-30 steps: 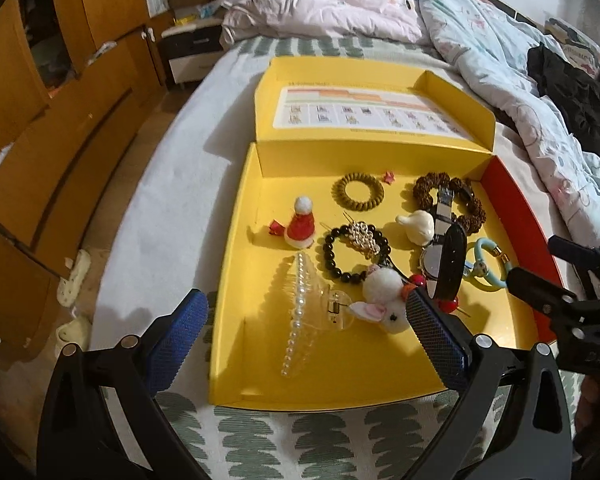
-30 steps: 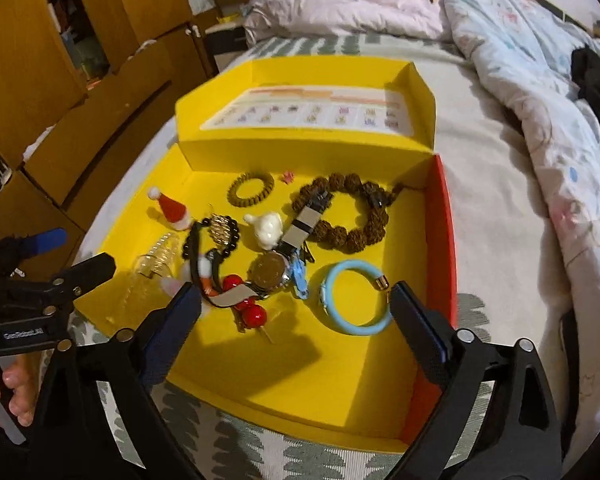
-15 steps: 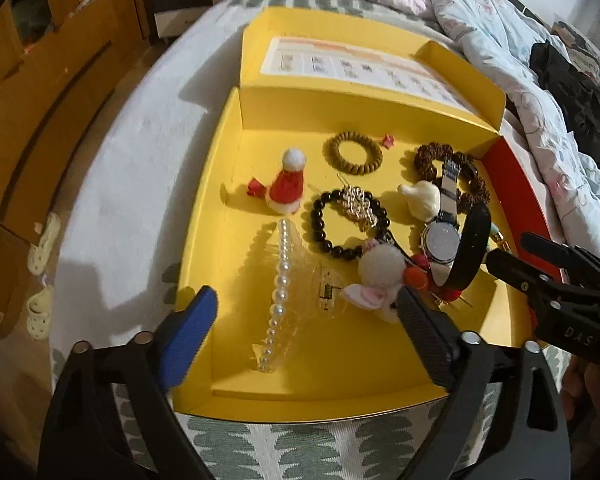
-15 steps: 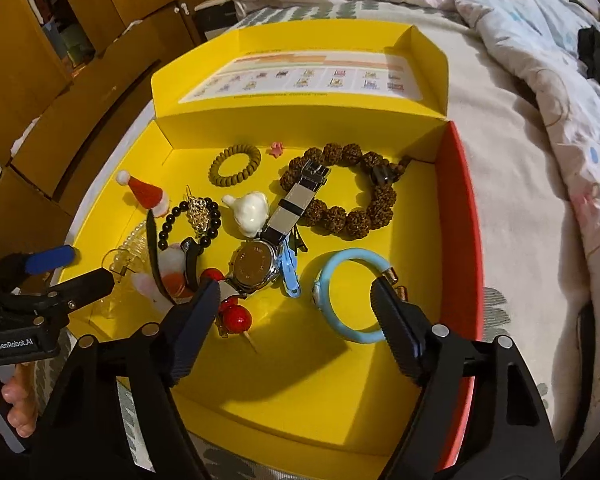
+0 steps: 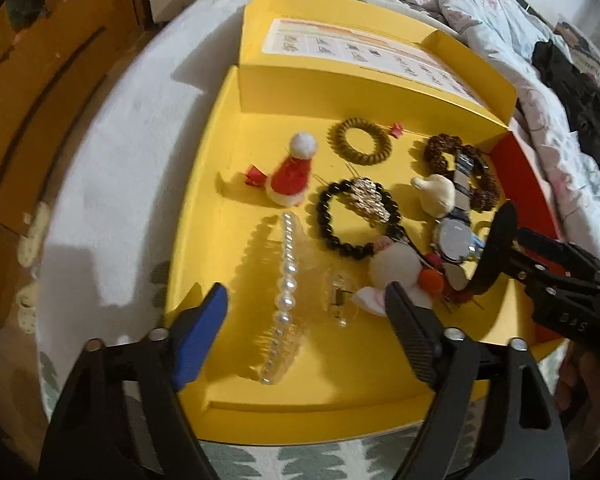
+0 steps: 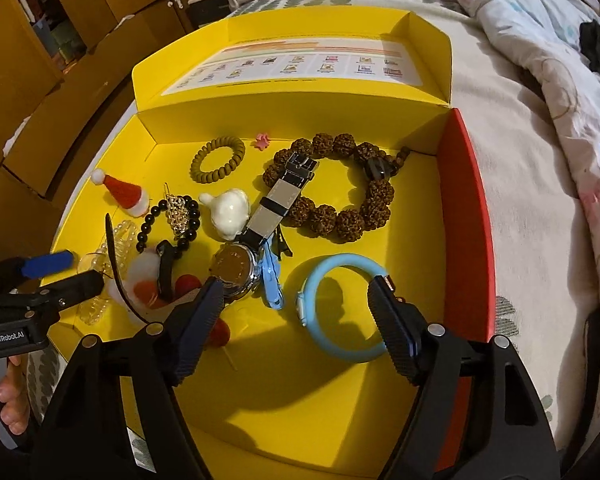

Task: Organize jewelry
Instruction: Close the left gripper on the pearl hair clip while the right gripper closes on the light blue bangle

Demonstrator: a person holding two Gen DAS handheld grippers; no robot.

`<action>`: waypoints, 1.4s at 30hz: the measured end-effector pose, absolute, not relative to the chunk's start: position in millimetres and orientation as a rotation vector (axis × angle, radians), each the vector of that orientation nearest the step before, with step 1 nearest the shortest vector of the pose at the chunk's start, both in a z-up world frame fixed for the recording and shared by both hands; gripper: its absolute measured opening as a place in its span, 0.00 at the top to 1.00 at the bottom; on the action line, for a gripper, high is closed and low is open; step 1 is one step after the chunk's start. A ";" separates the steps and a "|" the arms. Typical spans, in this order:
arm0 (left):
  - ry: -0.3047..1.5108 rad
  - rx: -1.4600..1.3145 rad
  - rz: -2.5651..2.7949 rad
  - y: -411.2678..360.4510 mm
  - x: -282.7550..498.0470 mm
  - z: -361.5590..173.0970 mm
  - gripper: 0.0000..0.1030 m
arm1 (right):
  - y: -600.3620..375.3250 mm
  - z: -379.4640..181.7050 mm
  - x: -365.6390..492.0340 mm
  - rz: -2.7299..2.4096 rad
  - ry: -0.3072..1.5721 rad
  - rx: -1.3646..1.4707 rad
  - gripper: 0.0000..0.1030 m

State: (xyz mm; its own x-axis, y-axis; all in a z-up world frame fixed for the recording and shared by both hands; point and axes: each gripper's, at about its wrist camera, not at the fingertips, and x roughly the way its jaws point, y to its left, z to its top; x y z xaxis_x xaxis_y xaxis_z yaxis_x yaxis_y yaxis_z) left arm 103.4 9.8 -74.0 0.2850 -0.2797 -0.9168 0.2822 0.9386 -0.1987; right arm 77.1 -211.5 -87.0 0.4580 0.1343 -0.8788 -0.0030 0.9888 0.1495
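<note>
An open yellow box (image 5: 228,208) (image 6: 340,400) on a bed holds jewelry. My left gripper (image 5: 306,332) is open low over its near left part, straddling a clear pearl hair claw (image 5: 286,280). A white pompom clip (image 5: 396,268) lies by its right finger. My right gripper (image 6: 296,316) is open over a light blue bangle (image 6: 340,308), its fingers either side of it. Nearby lie a wristwatch (image 6: 236,264), a black bead bracelet (image 5: 356,216), a brown bead bracelet (image 6: 340,184), a santa hat clip (image 5: 292,176) and a coil hair tie (image 6: 219,158).
The box lid (image 6: 300,64) stands open at the back. The box's right wall is red (image 6: 460,220). A rumpled quilt (image 6: 540,60) lies on the bed to the right. Wooden cabinets (image 5: 40,80) stand left of the bed.
Both grippers have moved forward and lower into the box. The left now straddles the pearl claw; the right has closed in around the blue bangle.
</note>
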 end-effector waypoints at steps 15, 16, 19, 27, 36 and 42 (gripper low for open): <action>1.261 -0.006 -0.382 4.0 113.5 -85.9 0.50 | -208.9 -97.4 88.6 0.083 1.123 0.143 0.42; 1.261 -0.007 -0.384 4.0 114.0 -85.6 0.51 | -209.2 -98.7 89.3 0.079 1.127 0.144 0.43; 1.261 -0.011 -0.393 3.4 115.5 -85.9 0.54 | -209.8 -101.7 91.0 0.089 1.132 0.159 0.45; 1.264 -0.019 -0.402 2.8 117.1 -86.4 0.56 | -214.1 -93.7 88.6 0.102 1.118 0.206 0.52; 1.262 -0.016 -0.406 1.5 115.6 -85.9 0.57 | -216.3 -101.8 89.8 0.065 1.168 0.191 0.54; 1.261 -0.014 -0.406 0.4 116.3 -86.1 0.58 | -216.0 -103.4 89.5 0.048 1.170 0.175 0.60</action>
State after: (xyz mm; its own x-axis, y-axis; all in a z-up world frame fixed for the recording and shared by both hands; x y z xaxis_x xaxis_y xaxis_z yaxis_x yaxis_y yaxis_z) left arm 116.3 0.4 -86.1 0.2437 -0.3050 -0.9206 0.2895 0.9289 -0.2311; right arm 89.5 -216.0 -103.4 0.3906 0.1288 -0.9115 0.0531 0.9854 0.1620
